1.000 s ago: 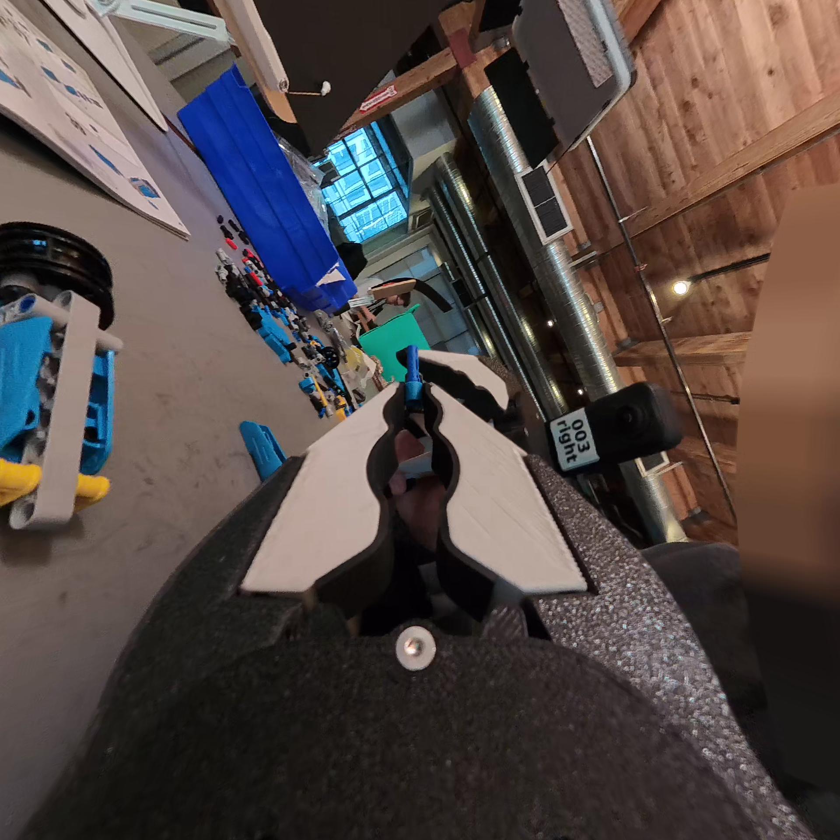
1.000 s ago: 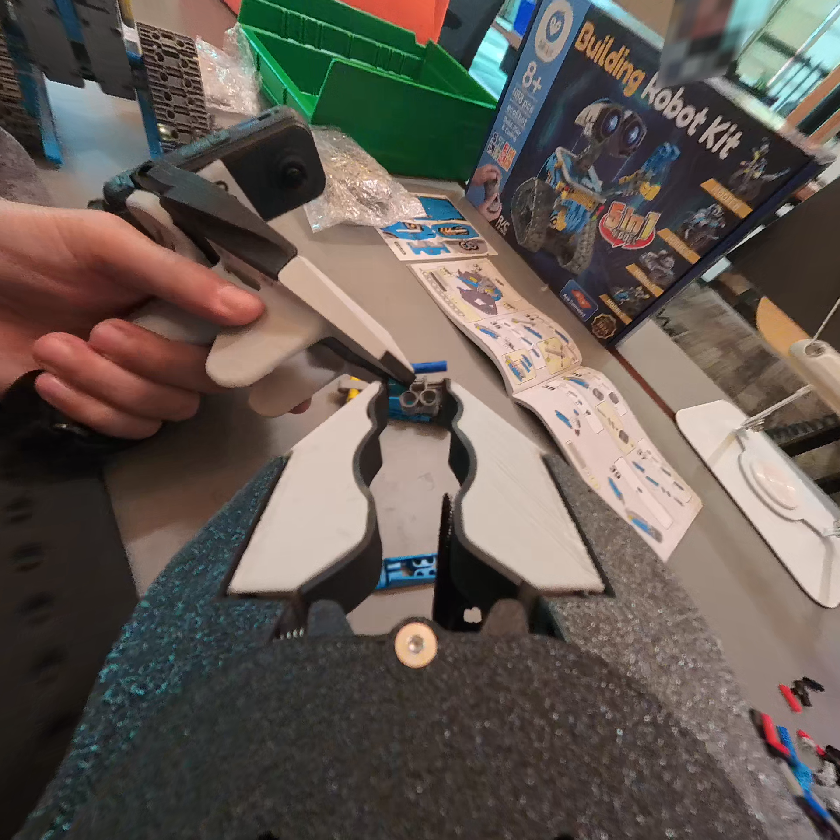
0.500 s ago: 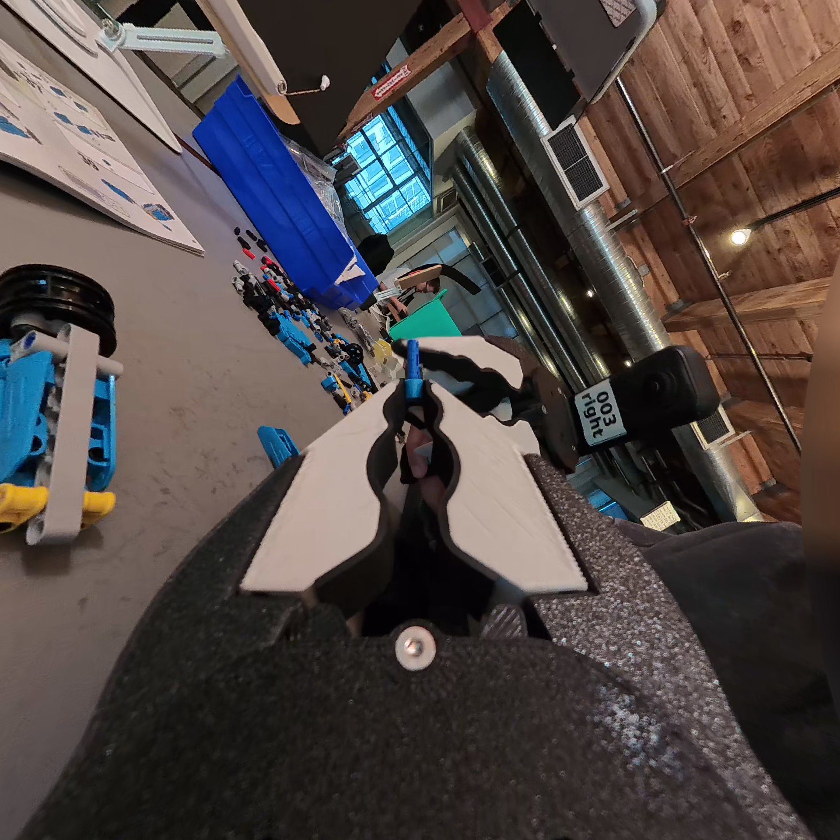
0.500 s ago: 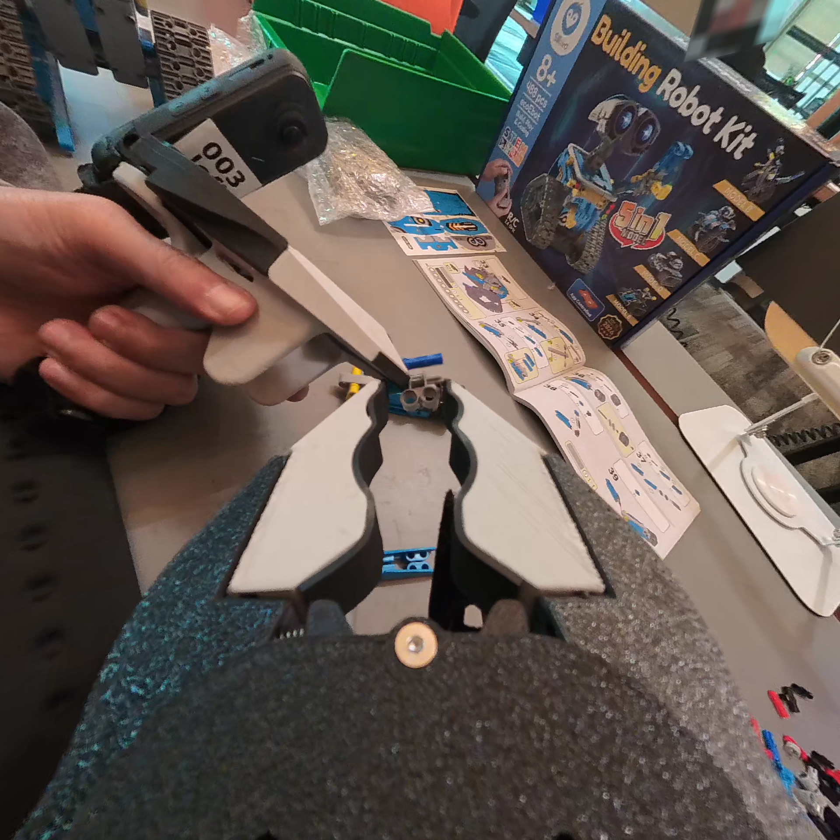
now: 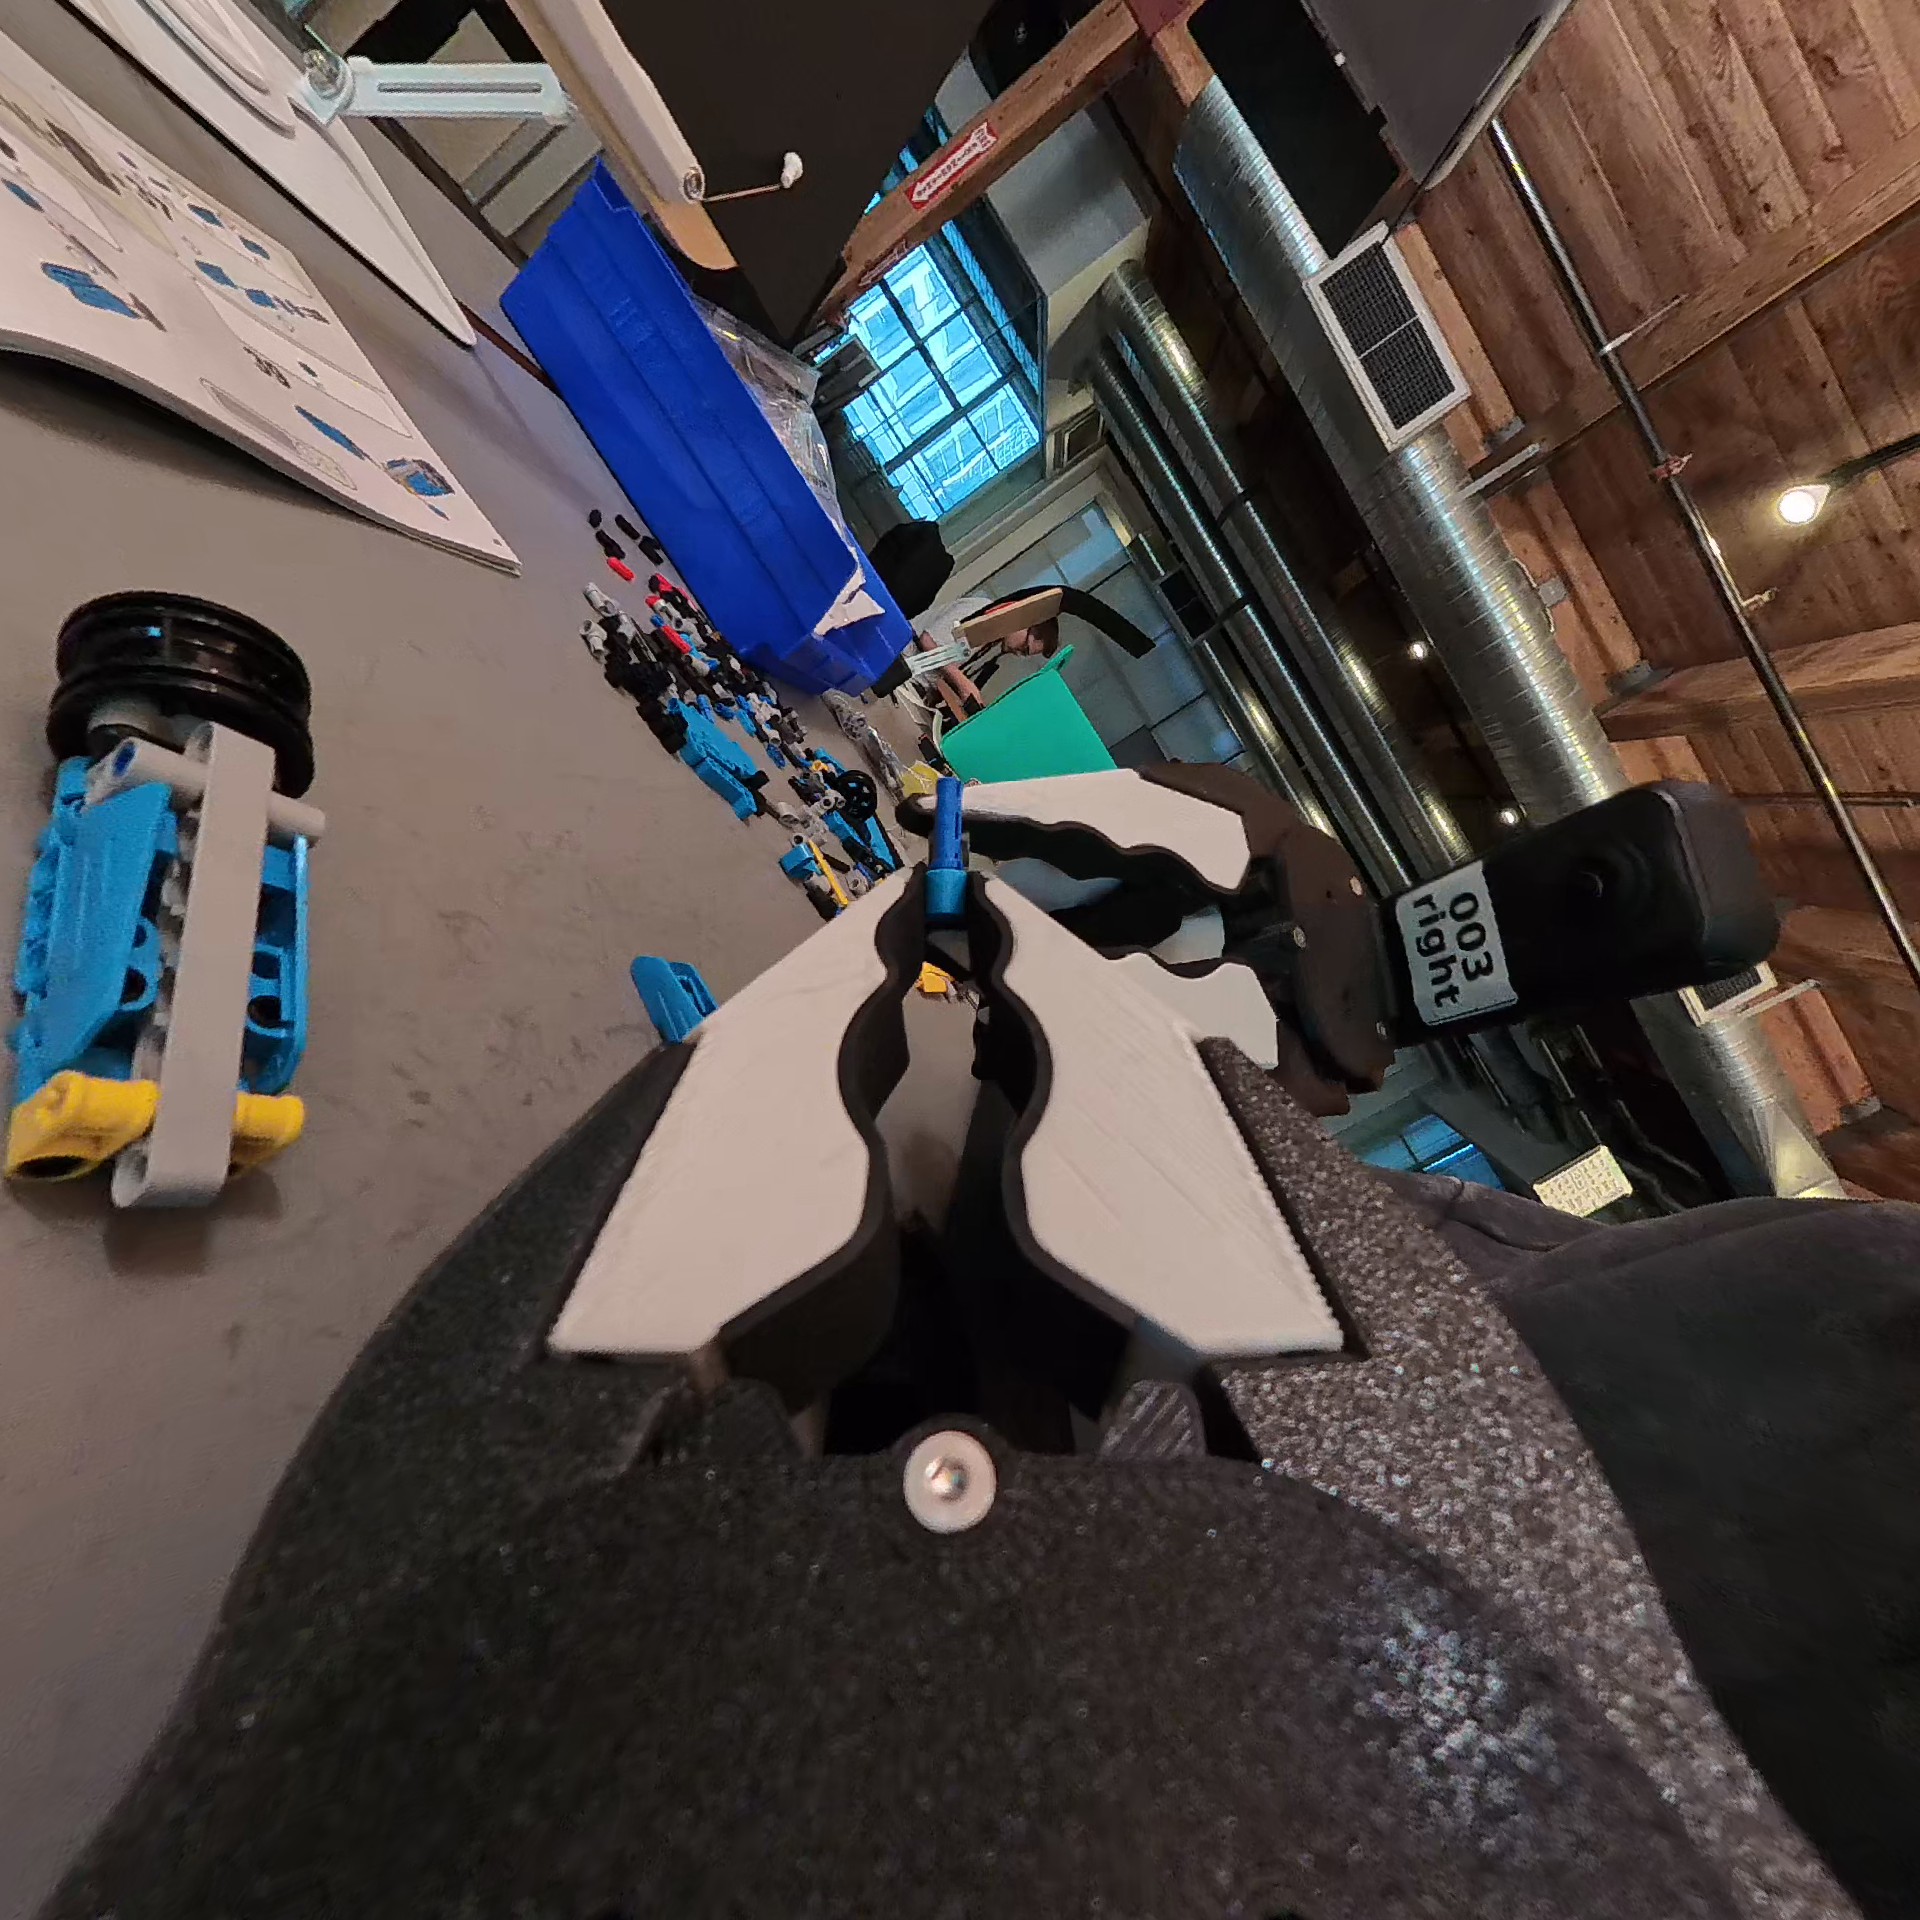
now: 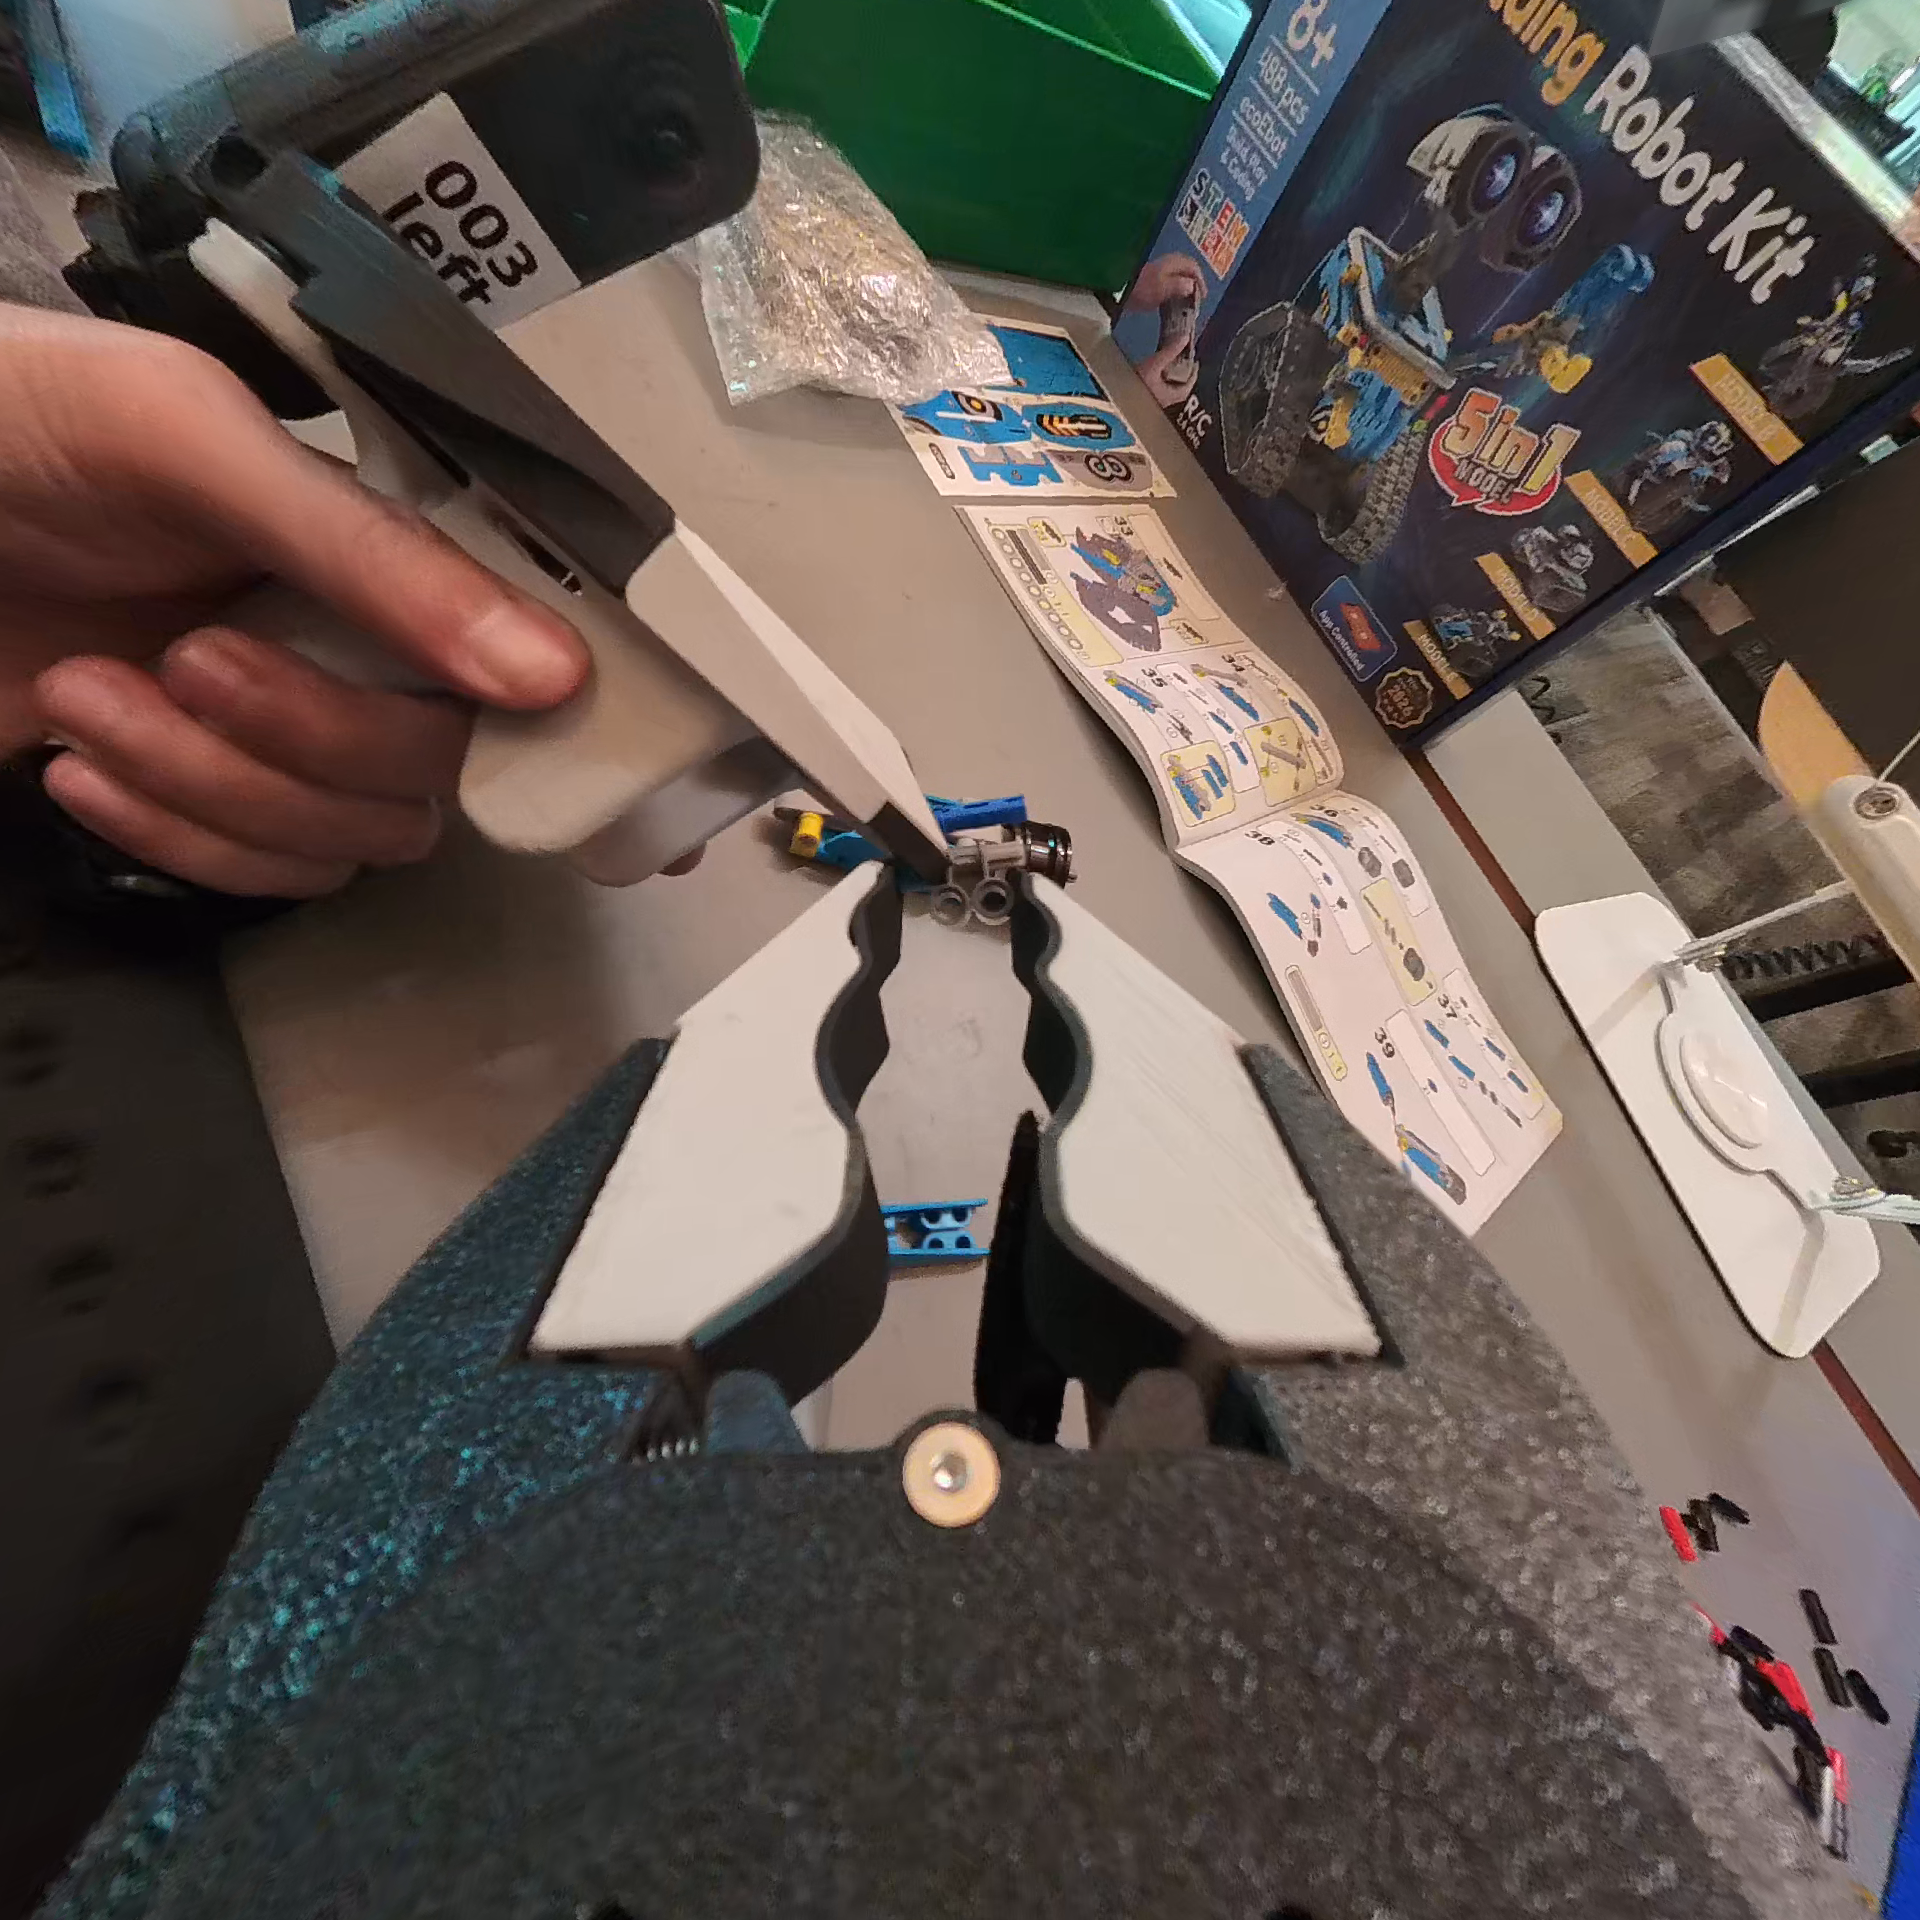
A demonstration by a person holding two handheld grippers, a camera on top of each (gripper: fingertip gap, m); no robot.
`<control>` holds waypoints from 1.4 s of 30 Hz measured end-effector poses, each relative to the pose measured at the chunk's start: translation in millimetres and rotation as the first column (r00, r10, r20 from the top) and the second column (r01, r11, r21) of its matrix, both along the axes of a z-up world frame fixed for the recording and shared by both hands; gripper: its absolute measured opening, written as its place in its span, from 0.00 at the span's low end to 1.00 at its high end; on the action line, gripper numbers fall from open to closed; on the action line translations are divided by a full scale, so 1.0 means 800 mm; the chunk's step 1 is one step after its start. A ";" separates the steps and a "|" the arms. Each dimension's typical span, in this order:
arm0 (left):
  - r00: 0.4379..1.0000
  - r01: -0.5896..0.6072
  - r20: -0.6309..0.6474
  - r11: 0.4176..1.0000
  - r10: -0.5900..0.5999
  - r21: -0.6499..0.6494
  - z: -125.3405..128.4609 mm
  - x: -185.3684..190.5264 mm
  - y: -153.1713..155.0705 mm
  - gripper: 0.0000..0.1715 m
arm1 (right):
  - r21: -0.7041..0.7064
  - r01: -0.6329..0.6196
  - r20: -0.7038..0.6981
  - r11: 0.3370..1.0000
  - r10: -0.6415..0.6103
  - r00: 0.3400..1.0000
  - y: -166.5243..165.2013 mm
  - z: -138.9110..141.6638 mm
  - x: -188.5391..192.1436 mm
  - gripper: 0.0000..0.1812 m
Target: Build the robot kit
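2 grippers are seen — the left gripper [image 5: 948,902] and the right gripper [image 6: 956,902]. 1 blue pin [image 5: 944,858] and 1 grey connector [image 6: 975,902] are counted. 1 wheeled model [image 5: 156,914], 1 booklet [image 6: 1262,831], 1 sticker sheet [image 6: 1023,426] and 1 kit box [image 6: 1538,343] are seen — also 1 blue bin [image 5: 696,436] and 1 green bin [image 6: 977,135]. The loose small parts [image 5: 727,717] cannot be counted.

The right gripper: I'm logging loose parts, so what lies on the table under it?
Between the right gripper's fingers, a small blue beam piece shows on the grey table. The fingers and foam body cover whatever else lies beneath.
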State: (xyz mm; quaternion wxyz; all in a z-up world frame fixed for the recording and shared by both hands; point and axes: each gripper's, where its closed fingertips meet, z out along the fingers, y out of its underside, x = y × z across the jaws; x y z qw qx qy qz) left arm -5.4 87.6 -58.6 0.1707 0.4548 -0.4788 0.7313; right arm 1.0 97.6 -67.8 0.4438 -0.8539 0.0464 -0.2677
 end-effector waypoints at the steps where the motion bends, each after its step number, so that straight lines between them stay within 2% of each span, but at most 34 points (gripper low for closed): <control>1: 1.000 -0.001 0.006 1.000 0.001 0.006 0.000 -0.001 0.000 0.04 | -0.001 -0.003 0.005 1.000 0.003 1.000 0.000 0.001 -0.001 0.11; 8: 1.000 0.005 0.012 1.000 -0.005 0.013 0.001 -0.002 -0.001 0.04 | 0.017 -0.031 -0.002 0.999 0.031 1.000 -0.001 0.002 -0.001 0.11; 13: 1.000 0.015 0.023 0.998 -0.014 -0.057 0.011 -0.001 0.002 0.05 | 0.084 -0.027 0.012 0.996 0.026 1.000 -0.001 0.012 0.003 0.12; 18: 0.996 0.037 0.083 0.999 -0.037 -0.002 0.017 -0.008 0.001 0.04 | 0.142 -0.050 0.048 0.989 0.043 0.998 -0.004 0.016 -0.001 0.12; 20: 0.992 0.051 0.111 0.997 -0.057 0.053 0.016 -0.010 0.003 0.04 | 0.153 -0.076 0.037 0.985 0.071 0.997 -0.014 0.016 -0.007 0.15; 23: 0.976 0.021 0.203 0.969 -0.073 0.247 0.008 -0.011 0.015 0.04 | 0.181 -0.080 -0.059 0.980 0.092 0.994 -0.039 0.012 -0.002 0.21; 25: 0.957 -0.039 0.276 0.909 -0.085 0.415 -0.004 -0.009 0.024 0.04 | 0.186 -0.004 -0.145 0.982 0.032 0.989 -0.063 0.001 0.019 0.18; 27: 0.939 -0.096 0.330 0.854 -0.092 0.512 -0.013 -0.006 0.029 0.04 | 0.196 0.061 -0.235 0.979 -0.014 0.972 -0.082 -0.010 0.037 0.18; 28: 0.937 -0.098 0.336 0.846 -0.099 0.524 -0.015 -0.006 0.028 0.04 | 0.218 0.107 -0.272 0.970 -0.045 0.961 -0.090 -0.010 0.047 0.17; 31: 0.952 -0.065 0.290 0.853 -0.103 0.517 -0.023 -0.002 0.026 0.04 | 0.334 0.156 -0.395 0.930 -0.012 0.918 -0.094 -0.001 0.055 0.17; 34: 0.970 -0.065 0.235 0.854 -0.068 0.516 -0.033 0.006 0.035 0.04 | 0.339 0.203 -0.493 0.919 -0.010 0.870 -0.097 -0.013 0.060 0.17; 38: 0.979 -0.043 0.191 0.859 -0.065 0.510 -0.040 0.009 0.036 0.04 | 0.341 0.217 -0.523 0.915 -0.007 0.852 -0.097 -0.018 0.061 0.16; 42: 0.983 0.001 0.153 0.831 -0.103 0.556 -0.054 0.006 0.026 0.04 | 0.321 0.203 -0.525 0.925 -0.004 0.851 -0.094 -0.026 0.062 0.16</control>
